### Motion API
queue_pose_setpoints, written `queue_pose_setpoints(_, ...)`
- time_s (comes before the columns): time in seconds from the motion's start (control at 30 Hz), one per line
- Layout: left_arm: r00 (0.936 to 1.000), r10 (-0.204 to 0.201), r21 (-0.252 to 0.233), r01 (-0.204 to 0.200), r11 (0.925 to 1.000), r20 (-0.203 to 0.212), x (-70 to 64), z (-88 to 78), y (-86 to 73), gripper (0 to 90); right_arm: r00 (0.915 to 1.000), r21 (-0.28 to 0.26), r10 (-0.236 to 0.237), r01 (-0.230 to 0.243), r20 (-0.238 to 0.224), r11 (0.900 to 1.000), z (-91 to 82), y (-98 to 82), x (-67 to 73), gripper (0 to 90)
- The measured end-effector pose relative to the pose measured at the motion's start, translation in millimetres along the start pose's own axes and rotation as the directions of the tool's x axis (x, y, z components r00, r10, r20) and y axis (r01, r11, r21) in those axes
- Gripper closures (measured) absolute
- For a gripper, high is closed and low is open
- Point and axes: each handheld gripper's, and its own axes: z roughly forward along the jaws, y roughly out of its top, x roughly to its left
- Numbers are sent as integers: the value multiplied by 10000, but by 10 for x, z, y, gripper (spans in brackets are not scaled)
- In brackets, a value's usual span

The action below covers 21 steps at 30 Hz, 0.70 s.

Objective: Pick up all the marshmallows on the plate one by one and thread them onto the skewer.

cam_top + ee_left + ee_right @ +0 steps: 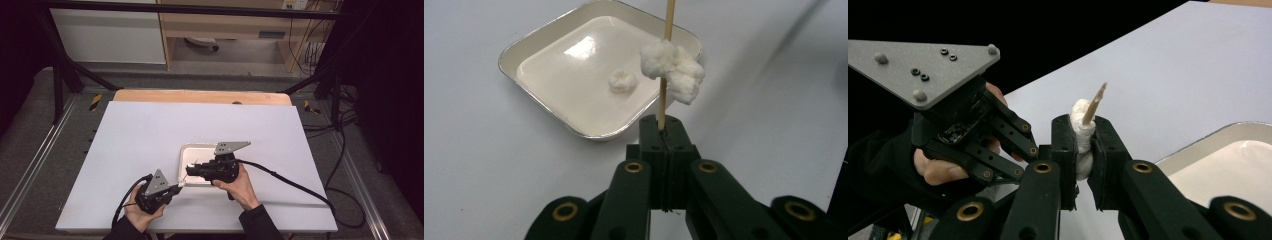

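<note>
One wooden skewer [666,70], one tray [536,42], cotton in three bits as far as I can count: two tufts on the stick [672,67], bunched together, and one loose ball [622,80] lying in the tray. The skewer is thin, pale wood, pointed at the free end; the tufts are white and fluffy, threaded about midway up the stick in the left gripper view. The tray is cream, square with rounded corners and a shiny rim, sitting on the white desk [150,135] near the front middle. My left gripper [179,187] has its jaws closed tight on the blunt end of the skewer, stick standing straight out from the tips, over the desk just off the tray's near corner. My right gripper [1083,145] has its jaws pinched on the cotton on the stick, a narrow gap between them packed with white fluff, skewer tip poking out above. In the high view the right gripper sits over the tray's front edge pointing left, the left one points right toward it, tips nearly meeting. Left hand [142,212] wraps its handle from below; right hand [240,187] grips from behind, dark sleeves on both forearms at the frame bottom.
</note>
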Motion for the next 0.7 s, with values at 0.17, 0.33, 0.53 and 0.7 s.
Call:
queue_pose_setpoints(0.17, 9996, 157, -119, -160, 9998, -242, -3, -31, 23, 891, 9996, 516, 23, -8, -291, 9987, 179, -107, 10, 818)
queue_pose_setpoints(0.33, 9998, -6, -289, 1, 9996, -176, 15, -41, 22, 890, 9999, 290, 108, -105, -91, 9995, 176, -99, 13, 781)
queue_pose_setpoints(0.53, 9984, -552, -319, 548, 9980, -116, 105, -62, -29, 889, 9961, -261, -10, 33, 881, 9997, 38, 15, 43, 572)
queue_pose_setpoints(0.7, 9954, -953, -367, 949, 9948, -82, 181, -91, -77, 888, 9792, -128, -341, 374, 2000, 9992, -75, 38, 0, 358)
